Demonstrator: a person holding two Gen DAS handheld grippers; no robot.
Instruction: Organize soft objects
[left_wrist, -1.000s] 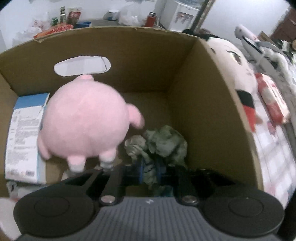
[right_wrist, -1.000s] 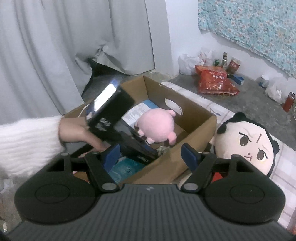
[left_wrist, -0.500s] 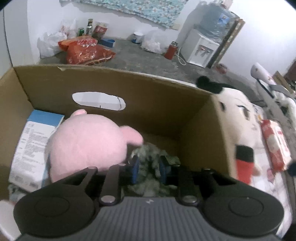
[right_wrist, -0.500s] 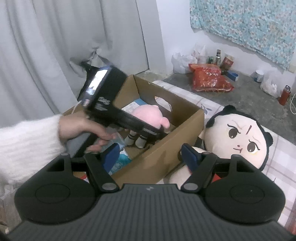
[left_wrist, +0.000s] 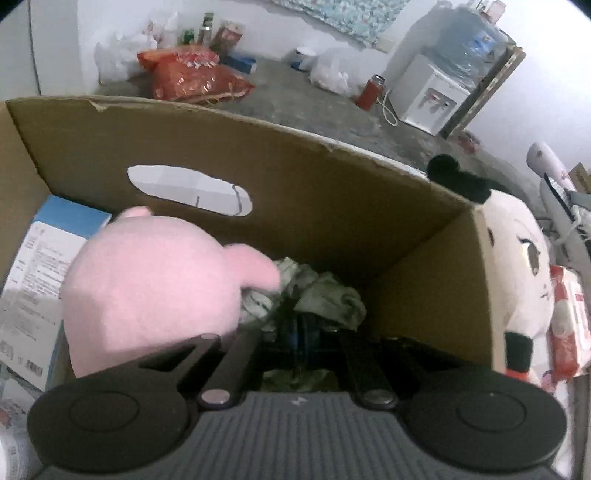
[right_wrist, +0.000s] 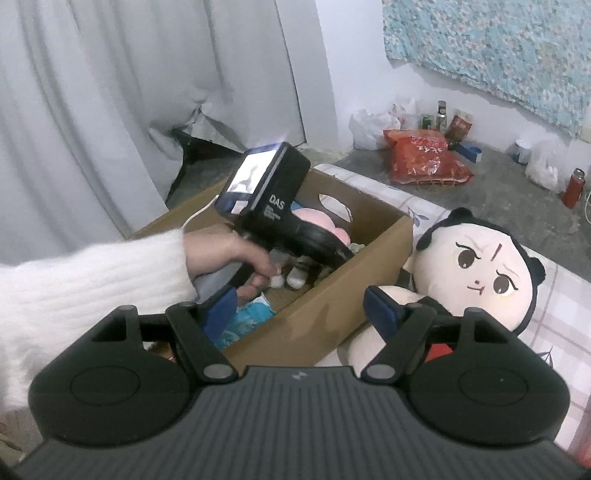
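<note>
A brown cardboard box (left_wrist: 332, 192) holds a pink plush pig (left_wrist: 147, 288) and a crumpled grey-green cloth (left_wrist: 325, 291). My left gripper (left_wrist: 301, 328) sits low inside the box, its jaws close together right at the cloth; whether they pinch it is hidden in shadow. In the right wrist view the left gripper body (right_wrist: 280, 218) is over the box (right_wrist: 332, 306), held by a hand in a white sleeve. My right gripper (right_wrist: 301, 308) is open and empty above the box's near corner. A large doll plush with black hair (right_wrist: 480, 266) lies right of the box.
A blue-and-white carton (left_wrist: 40, 266) leans in the box's left side. A red-and-white packet (left_wrist: 569, 317) lies beyond the doll. A red bag (right_wrist: 424, 158), plastic bags and bottles sit on the floor by the wall. A water dispenser (left_wrist: 436, 92) stands far right. Grey curtains (right_wrist: 129, 110) hang left.
My left gripper has pulled back and tilted up, so more of the room shows. Its jaws have closed in on the cloth. The right gripper moved a little toward the doll.
</note>
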